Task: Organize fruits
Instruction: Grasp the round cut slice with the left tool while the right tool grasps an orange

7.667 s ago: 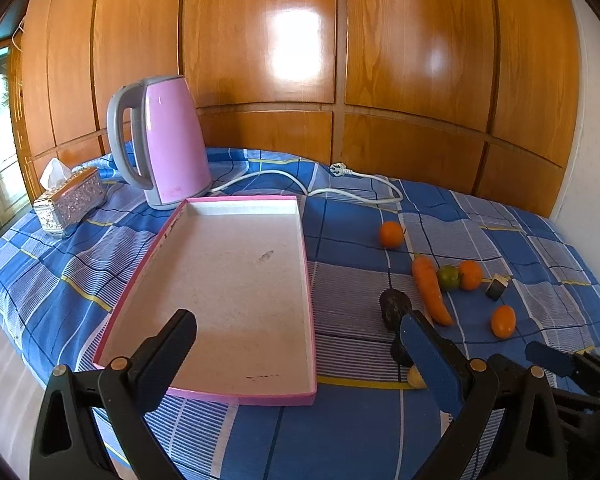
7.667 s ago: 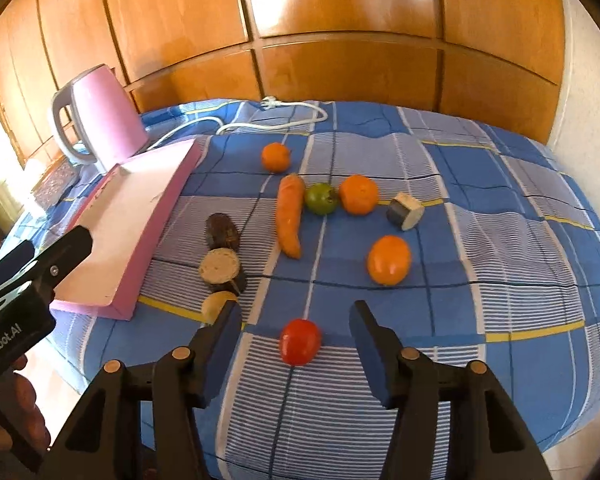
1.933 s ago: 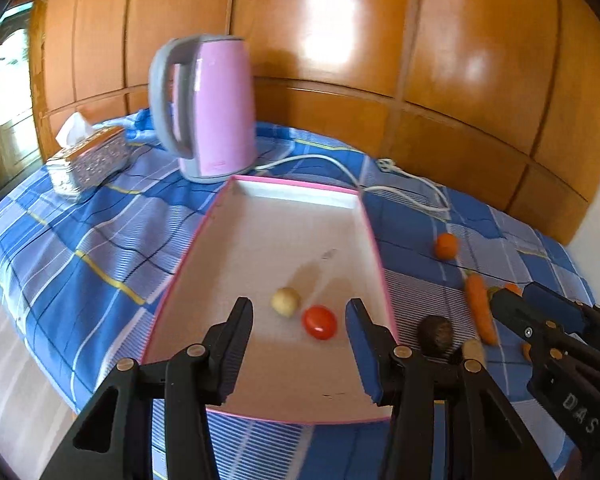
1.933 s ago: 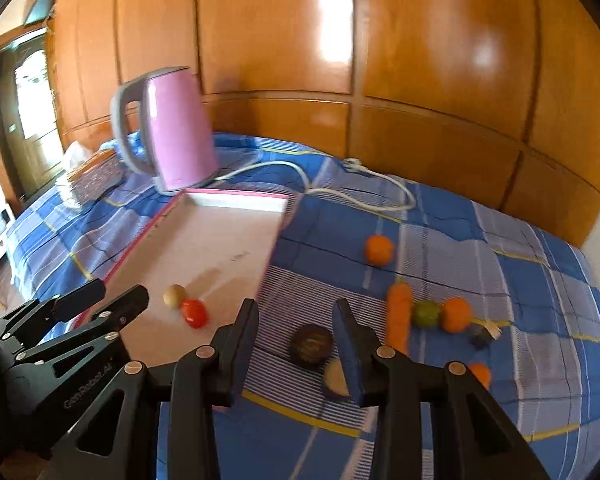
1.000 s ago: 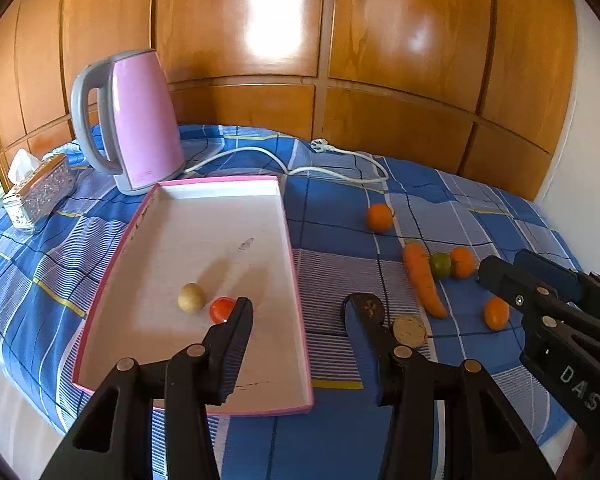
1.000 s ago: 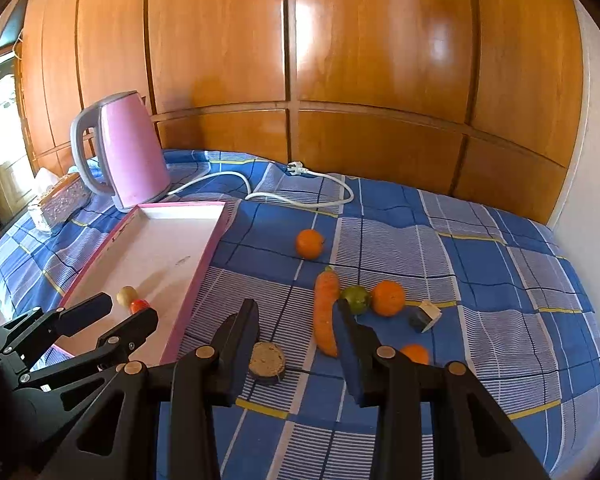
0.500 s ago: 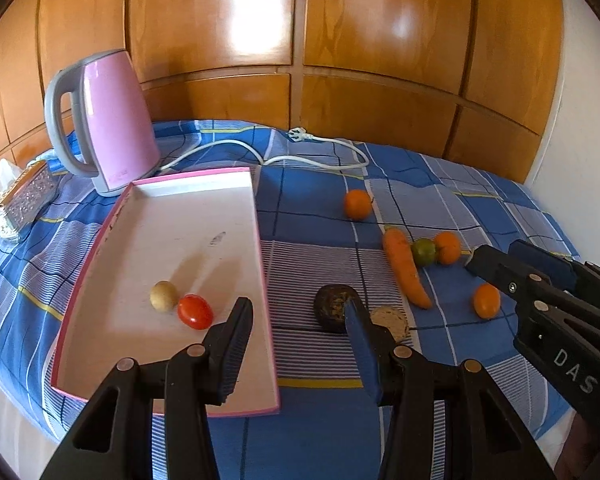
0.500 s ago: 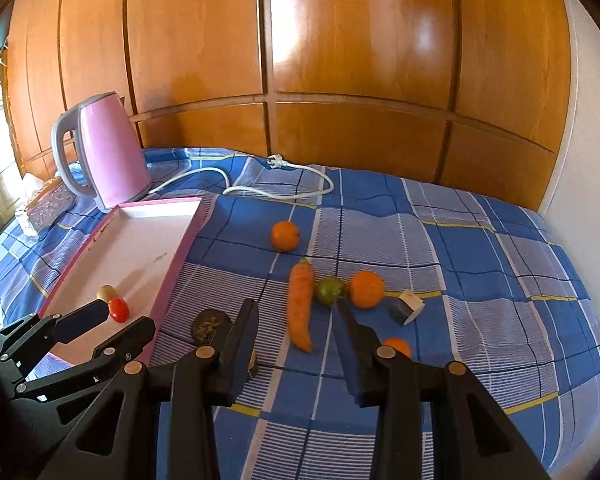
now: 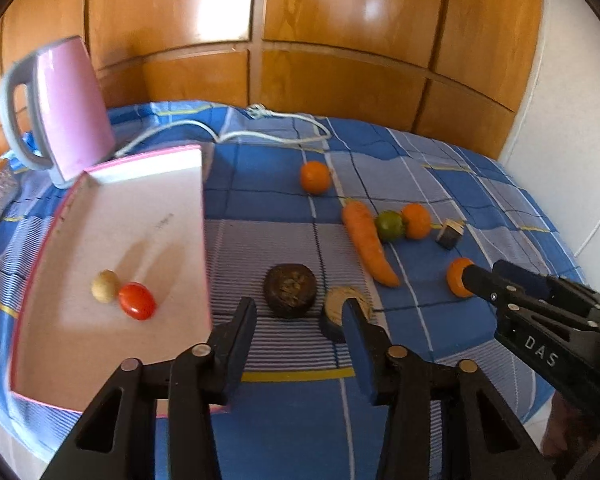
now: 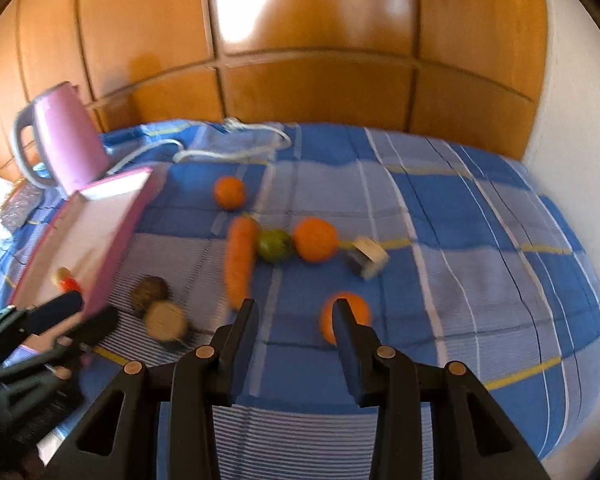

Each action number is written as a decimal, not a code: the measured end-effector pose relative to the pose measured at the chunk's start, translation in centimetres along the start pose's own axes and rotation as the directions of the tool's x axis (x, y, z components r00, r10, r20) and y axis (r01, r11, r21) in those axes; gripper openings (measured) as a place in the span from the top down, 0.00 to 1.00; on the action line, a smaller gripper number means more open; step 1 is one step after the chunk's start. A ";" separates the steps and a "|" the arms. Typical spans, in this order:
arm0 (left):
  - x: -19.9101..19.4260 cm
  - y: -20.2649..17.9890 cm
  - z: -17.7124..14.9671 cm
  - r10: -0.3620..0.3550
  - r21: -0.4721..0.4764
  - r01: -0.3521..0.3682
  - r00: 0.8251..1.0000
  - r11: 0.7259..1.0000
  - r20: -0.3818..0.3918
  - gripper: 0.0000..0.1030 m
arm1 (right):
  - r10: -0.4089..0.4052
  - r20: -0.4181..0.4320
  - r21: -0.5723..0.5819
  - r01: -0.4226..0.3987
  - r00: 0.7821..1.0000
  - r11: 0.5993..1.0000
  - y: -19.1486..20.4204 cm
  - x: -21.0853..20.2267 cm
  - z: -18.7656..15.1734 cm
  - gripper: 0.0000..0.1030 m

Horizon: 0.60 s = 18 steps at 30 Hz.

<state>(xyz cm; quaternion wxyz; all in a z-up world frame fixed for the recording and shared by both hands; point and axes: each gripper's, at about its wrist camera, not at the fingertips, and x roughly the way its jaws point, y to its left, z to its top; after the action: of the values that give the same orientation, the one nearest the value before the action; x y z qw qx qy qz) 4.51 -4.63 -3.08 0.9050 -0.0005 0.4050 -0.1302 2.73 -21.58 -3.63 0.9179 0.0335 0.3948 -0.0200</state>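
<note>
Both tools dropped toward the bedspread fruit, left tool (image 9: 300, 316) jaws narrowing, spread and empty over the dark fruit (image 9: 290, 289); right tool (image 10: 294, 318) spread, empty, beside the orange (image 10: 346, 316), so next picks are lined up.

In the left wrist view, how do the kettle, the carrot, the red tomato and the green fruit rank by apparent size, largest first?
1. kettle
2. carrot
3. red tomato
4. green fruit

The tomato and green fruit look nearly alike, and the tomato lies nearer the camera, so their order is unsure.
</note>
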 end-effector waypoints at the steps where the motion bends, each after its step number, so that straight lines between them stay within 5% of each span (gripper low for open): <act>1: 0.2 -0.1 -0.1 -0.011 0.001 0.011 1.000 1.000 -0.007 0.58 | -0.008 -0.011 0.008 0.009 1.000 1.000 -0.5 0.3 -0.2 0.62; 7: 1.6 -1.1 -0.3 -0.034 0.033 0.036 0.998 0.999 -0.047 0.58 | -0.026 -0.058 0.067 0.029 0.998 0.997 -3.4 1.6 -1.4 0.62; 18: 4.4 -3.5 -0.6 -0.039 0.106 0.047 0.996 0.993 -0.084 0.58 | 0.069 -0.076 0.164 -0.056 0.995 0.985 -5.7 3.1 -1.3 0.56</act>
<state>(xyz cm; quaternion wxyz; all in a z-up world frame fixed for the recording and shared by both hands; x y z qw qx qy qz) 6.02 -8.97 -6.31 0.8834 0.0452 0.4339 -0.1714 3.59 -27.20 -7.06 0.8955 0.1212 0.4277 -0.0219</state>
